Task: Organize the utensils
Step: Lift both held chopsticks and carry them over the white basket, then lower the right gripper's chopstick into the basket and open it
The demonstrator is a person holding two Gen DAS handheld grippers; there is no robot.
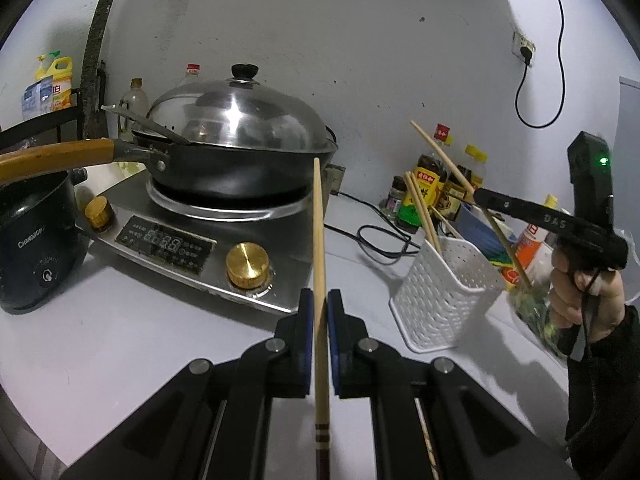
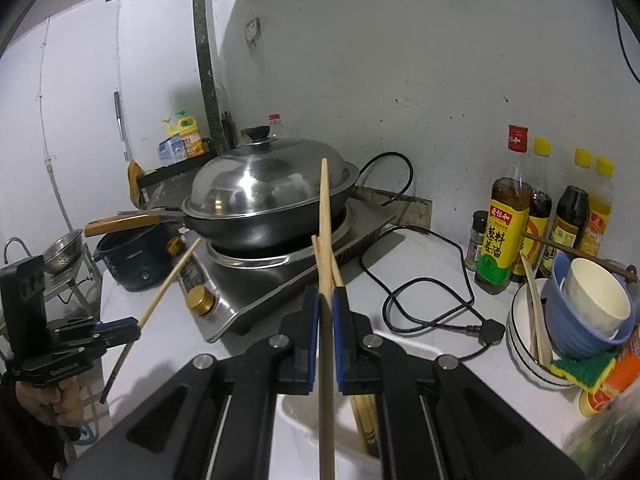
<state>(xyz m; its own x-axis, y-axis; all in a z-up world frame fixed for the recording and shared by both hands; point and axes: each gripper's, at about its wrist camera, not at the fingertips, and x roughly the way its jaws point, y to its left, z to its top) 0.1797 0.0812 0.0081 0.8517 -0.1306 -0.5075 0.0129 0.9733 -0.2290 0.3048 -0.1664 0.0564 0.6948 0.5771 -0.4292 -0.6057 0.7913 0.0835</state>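
Note:
My left gripper (image 1: 320,308) is shut on a single wooden chopstick (image 1: 319,240) that points up toward the wok. It also shows in the right wrist view (image 2: 136,330) at the far left, holding that chopstick (image 2: 168,276). My right gripper (image 2: 326,304) is shut on another chopstick (image 2: 325,240), right above the white perforated utensil holder (image 1: 444,296), which holds several chopsticks (image 1: 420,208). In the left wrist view the right gripper (image 1: 478,196) holds its chopstick (image 1: 448,160) slanted over the holder.
A covered wok (image 1: 240,136) sits on an induction cooker (image 1: 192,240). A dark electric pot (image 1: 36,244) stands at left. Sauce bottles (image 2: 504,224) line the wall, with stacked bowls (image 2: 576,312), a sponge (image 2: 584,372) and a black power cord (image 2: 432,304) at right.

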